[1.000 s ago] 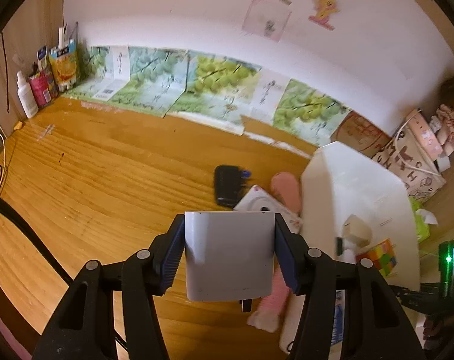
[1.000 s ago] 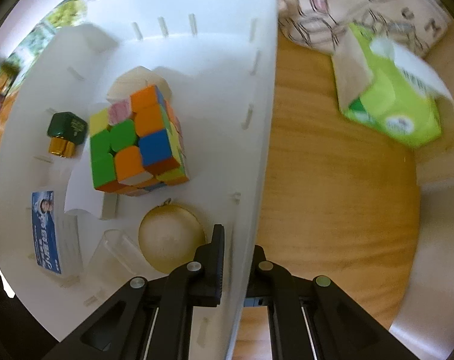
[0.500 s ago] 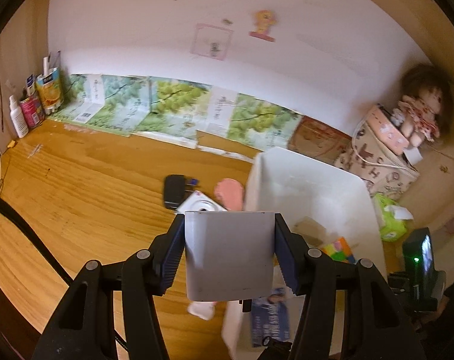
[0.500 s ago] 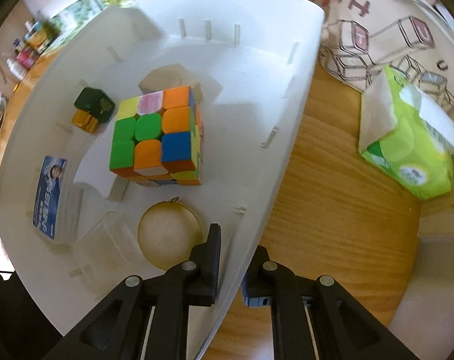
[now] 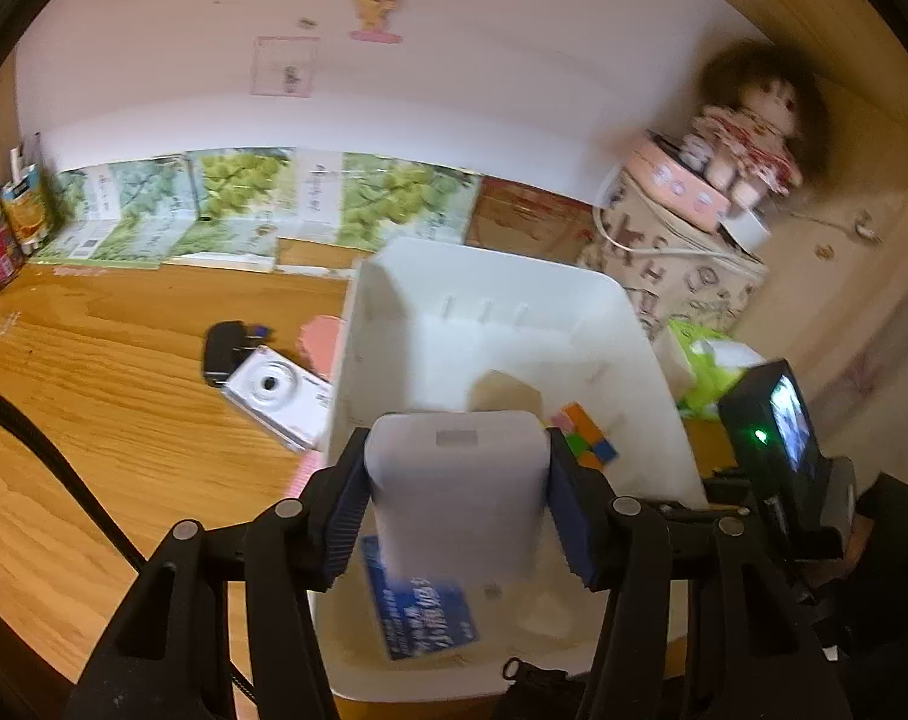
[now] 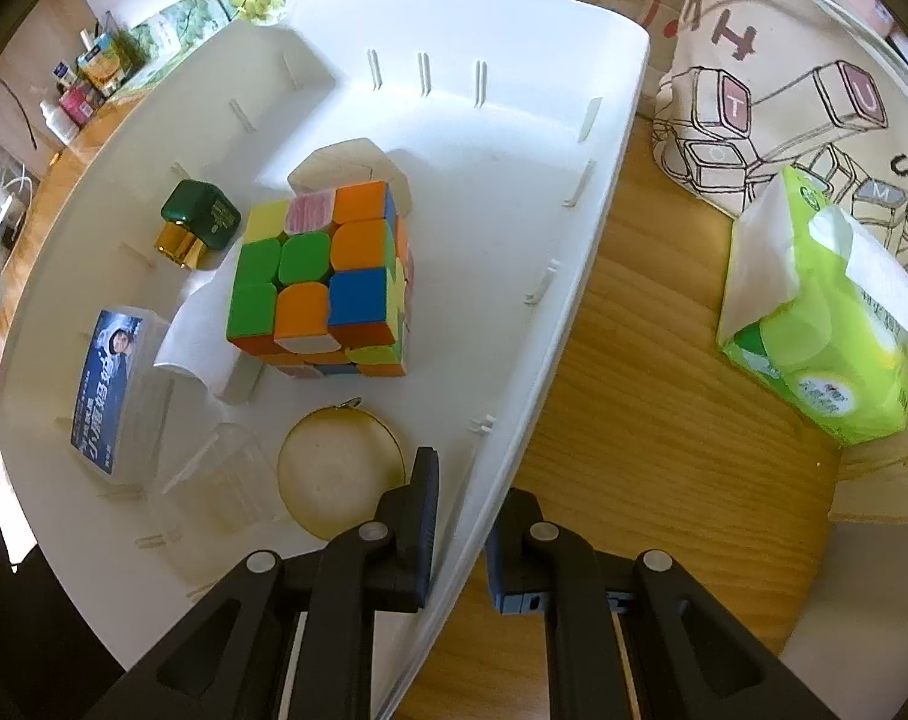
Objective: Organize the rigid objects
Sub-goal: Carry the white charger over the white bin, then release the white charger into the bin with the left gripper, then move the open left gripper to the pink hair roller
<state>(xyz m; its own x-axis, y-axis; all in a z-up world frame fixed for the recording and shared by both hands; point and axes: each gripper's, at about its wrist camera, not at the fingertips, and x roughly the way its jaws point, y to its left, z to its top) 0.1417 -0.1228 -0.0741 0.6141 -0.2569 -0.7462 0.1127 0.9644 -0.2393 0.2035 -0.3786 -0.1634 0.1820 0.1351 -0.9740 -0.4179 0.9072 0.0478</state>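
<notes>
My left gripper (image 5: 458, 462) is shut on a white flat rectangular device (image 5: 454, 516) and holds it above the near end of the white bin (image 5: 484, 264). Inside the bin (image 6: 484, 6) lie a colour cube (image 6: 321, 276), a green bottle with a gold cap (image 6: 198, 222), a blue-labelled card box (image 6: 108, 384), a round tan disc (image 6: 339, 474), a pale wooden block (image 6: 345, 165) and a clear plastic cup (image 6: 225, 480). My right gripper (image 6: 466, 516) points steeply down and clamps the bin's right wall, with one finger inside and one outside.
On the wooden desk left of the bin lie a white compact camera (image 5: 276, 390), a black adapter (image 5: 222, 351) and a pink item (image 5: 321, 339). A green tissue pack (image 6: 826, 324) and a printed canvas bag (image 6: 784, 90) stand right of the bin. A doll (image 5: 754, 114) sits at the back right.
My left gripper has carried the white device rightward from over the desk to above the bin. The right gripper has rolled a little, and its jaws stand slightly wider on the wall.
</notes>
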